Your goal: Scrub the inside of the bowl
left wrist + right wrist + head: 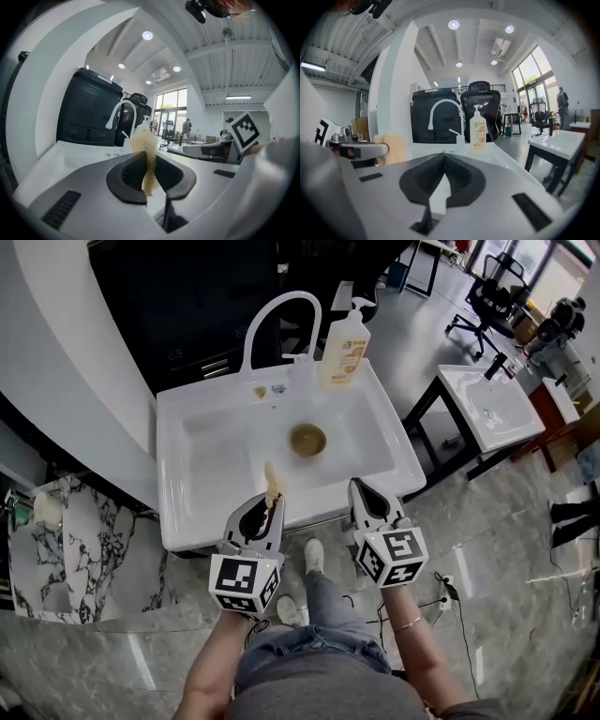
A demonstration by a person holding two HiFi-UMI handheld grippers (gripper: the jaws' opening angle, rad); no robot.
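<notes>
White sink (202, 470) in an open office w/ marble-look floor. L gripper (265, 514) is at the sink's front rim, jaws clamped on a thin yellowish sponge (273, 484) that stands upright betw. them. R gripper (362, 493) is beside it, jaws closed together, nothing in them. Brownish bowl (307, 440) sits mid-basin, apart from both. At the back rim: faucet (274, 315) & soap bottle (344, 345).

an open office hall: freestanding sink (176, 474), office chair (489, 298), polished stone floor (487, 521).
</notes>
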